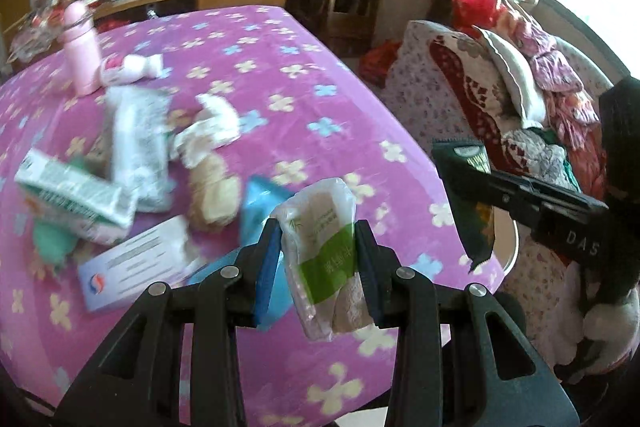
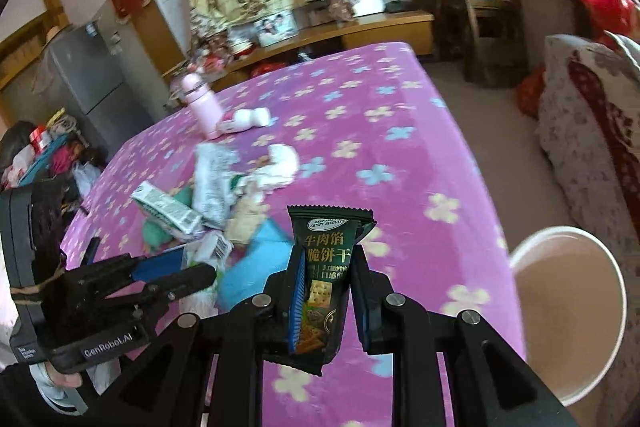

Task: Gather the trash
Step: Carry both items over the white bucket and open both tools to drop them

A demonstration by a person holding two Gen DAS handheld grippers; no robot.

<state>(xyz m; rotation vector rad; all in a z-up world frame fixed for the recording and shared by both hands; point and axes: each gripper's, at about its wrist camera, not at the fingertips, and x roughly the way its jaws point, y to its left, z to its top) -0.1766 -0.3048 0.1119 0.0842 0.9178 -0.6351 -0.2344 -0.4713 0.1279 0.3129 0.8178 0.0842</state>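
Note:
My left gripper (image 1: 318, 259) is shut on a clear wrapper with a green band (image 1: 324, 259), held above the near edge of the purple flowered table (image 1: 280, 75). My right gripper (image 2: 326, 291) is shut on a dark green biscuit wrapper (image 2: 324, 267), held upright over the table's near right side; it also shows in the left wrist view (image 1: 466, 195). A white round bin (image 2: 568, 323) stands below the table's right edge. More trash lies in a heap (image 2: 208, 195) on the table's left: wrappers, crumpled tissue (image 2: 280, 163), a blue packet, a white card.
A pink bottle (image 2: 200, 103) stands at the table's far left with a small white bottle (image 2: 244, 119) lying beside it. A sofa piled with clothes (image 1: 520, 99) is to the right. A wooden cabinet and a shelf stand behind the table.

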